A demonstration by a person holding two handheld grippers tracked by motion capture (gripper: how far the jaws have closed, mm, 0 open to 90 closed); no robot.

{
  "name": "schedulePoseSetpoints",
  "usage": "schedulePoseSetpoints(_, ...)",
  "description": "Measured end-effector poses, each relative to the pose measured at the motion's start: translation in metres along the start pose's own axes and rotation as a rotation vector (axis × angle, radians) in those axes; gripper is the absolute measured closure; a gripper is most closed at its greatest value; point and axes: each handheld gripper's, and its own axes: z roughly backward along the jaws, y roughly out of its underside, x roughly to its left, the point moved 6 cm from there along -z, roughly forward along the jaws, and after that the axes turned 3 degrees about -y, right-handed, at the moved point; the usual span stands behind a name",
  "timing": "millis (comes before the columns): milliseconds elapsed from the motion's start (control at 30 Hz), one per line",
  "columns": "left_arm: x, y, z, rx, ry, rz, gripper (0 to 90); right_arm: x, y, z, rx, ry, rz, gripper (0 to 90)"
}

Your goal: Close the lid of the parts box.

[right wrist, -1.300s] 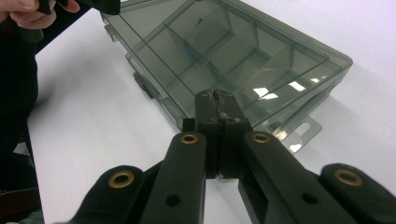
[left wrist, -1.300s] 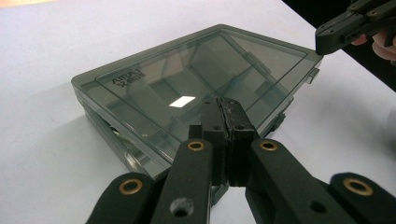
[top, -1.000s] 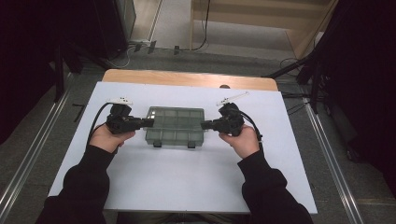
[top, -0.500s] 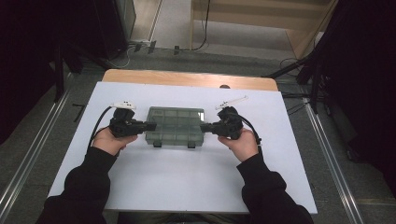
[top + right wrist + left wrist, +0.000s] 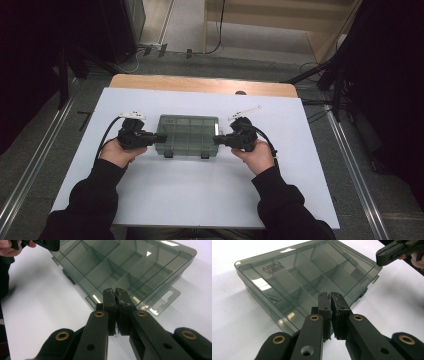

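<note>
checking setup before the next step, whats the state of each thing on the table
compartment box: lid shut, lying flat, compartments look empty
left hand-held gripper: jaws shut, holding nothing, at the box's left end
right hand-held gripper: jaws shut, holding nothing, at the box's right end

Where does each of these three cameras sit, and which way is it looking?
High view: above the person's side of the white table, looking forward and down; forearms, left gripper, right gripper.
Left gripper view: on the left gripper, facing along its shut jaws.
Right gripper view: on the right gripper, likewise.
All share the smoky clear compartment box; each gripper view also catches the other gripper.
</note>
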Motion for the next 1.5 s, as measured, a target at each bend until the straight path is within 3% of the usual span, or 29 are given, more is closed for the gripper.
schedulePoseSetpoints(300, 0.001, 0.004, -0.005, 0.015, 0.001, -0.005, 86.4, 0.004, 0.002, -0.009, 0.02, 0.001, 0.021, 87.9)
schedulePoseSetpoints(867, 0.0, 0.011, -0.014, 0.064, -0.006, -0.025, 85.4, 0.0, 0.009, -0.02, 0.049, 0.012, 0.01, 86.2)
schedulePoseSetpoints(967, 0.0, 0.011, -0.014, 0.064, -0.007, -0.026, 84.2, -0.001, 0.01, -0.022, 0.028, 0.008, 0.03, 85.2)
schedulePoseSetpoints(1167, -0.004, 0.011, -0.013, 0.065, 0.002, -0.041, 75.7, 0.007, 0.011, -0.021, 0.023, 0.014, 0.077, 69.5)
schedulePoseSetpoints(1367, -0.014, 0.012, -0.01, 0.048, 0.032, -0.057, 66.3, 0.013, 0.013, -0.013, 0.003, -0.029, 0.064, 60.6)
schedulePoseSetpoints(1500, -0.02, 0.016, -0.009, 0.069, 0.04, -0.057, 62.9, 0.016, 0.015, -0.009, -0.006, -0.047, 0.063, 53.9)
